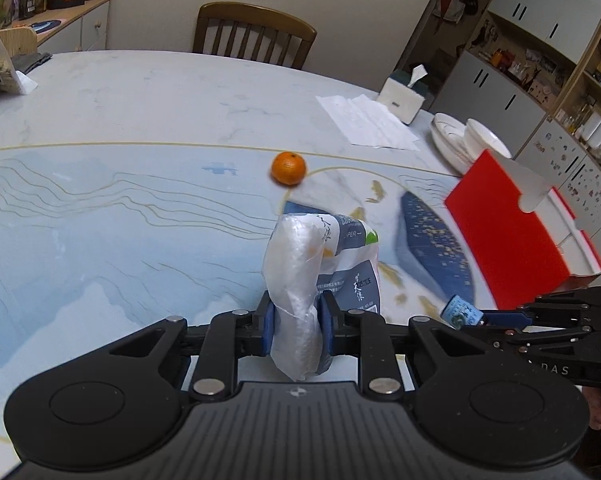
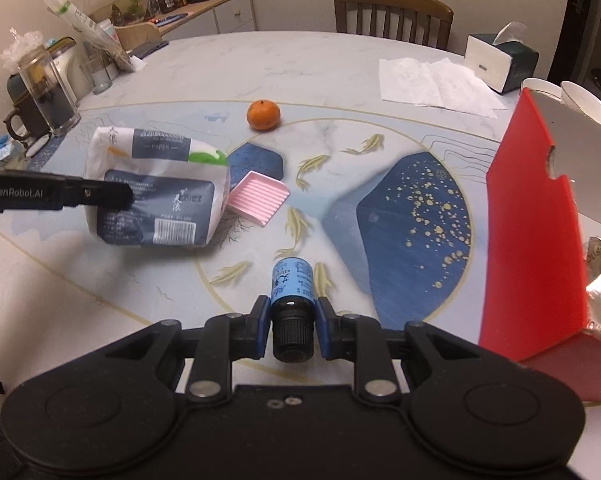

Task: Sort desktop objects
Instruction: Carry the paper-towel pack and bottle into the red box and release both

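The tissue pack (image 1: 324, 268), a soft plastic-wrapped bundle marked "PAPER", hangs clear of the table, pinched at one end by the left gripper (image 1: 296, 320), whose jaws are clenched on the wrapper. The small dark bottle (image 2: 292, 300) with a blue label and ribbed black cap is clamped at its neck in the right gripper (image 2: 291, 322), also lifted off the table. The likely destination is the open red box (image 2: 536, 240) at the right, where a crinkled foil packet already sits. To do this well, carry the bottle in first, since it is nearer, and keep the sagging pack high enough to clear the box wall. A mandarin (image 2: 263, 115) and a pink ridged soap dish (image 2: 258, 197) remain on the patterned table mat (image 2: 412, 216). The left gripper's side reads "GenRobot.AI".
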### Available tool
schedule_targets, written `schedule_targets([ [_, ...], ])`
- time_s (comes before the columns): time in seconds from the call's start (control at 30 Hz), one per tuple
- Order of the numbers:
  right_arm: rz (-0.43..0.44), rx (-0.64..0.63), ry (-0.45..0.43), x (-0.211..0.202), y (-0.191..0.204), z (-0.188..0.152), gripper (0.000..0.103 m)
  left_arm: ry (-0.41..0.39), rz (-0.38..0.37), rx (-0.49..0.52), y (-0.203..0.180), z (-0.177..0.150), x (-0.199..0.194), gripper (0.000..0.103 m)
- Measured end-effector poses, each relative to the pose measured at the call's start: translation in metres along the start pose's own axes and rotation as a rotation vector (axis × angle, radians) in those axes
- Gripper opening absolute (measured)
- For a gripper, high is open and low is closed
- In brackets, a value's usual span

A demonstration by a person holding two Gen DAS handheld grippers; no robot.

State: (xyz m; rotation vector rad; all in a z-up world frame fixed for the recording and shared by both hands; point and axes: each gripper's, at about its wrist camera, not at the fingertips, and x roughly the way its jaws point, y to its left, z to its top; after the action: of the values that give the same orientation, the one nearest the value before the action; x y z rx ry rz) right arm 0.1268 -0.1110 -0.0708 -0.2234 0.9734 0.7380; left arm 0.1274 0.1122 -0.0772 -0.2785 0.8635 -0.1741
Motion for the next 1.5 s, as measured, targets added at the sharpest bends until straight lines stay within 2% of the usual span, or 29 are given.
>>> schedule_targets([
  [0.47, 0.027, 0.020, -0.093, -0.047, -0.025, 0.007, 0.022, -0.065, -0.046, 0.016, -0.047, 0.004, -0.025, 0.021],
  [0.73, 0.011, 0.040, -0.147, -0.073, -0.051, 0.008, 0.022, -0.091, -0.085, 0.050, -0.083, 0.015, -0.026, 0.021],
  [1.07, -0.067, 0.088, -0.205, -0.104, -0.109, 0.000, 0.022, -0.110, -0.142, 0.138, -0.149, 0.028, -0.006, 0.021],
  [1.5, -0.148, 0.144, -0.230, -0.126, -0.184, -0.019, 0.022, -0.124, -0.203, 0.268, -0.244, 0.048, 0.031, 0.021],
])
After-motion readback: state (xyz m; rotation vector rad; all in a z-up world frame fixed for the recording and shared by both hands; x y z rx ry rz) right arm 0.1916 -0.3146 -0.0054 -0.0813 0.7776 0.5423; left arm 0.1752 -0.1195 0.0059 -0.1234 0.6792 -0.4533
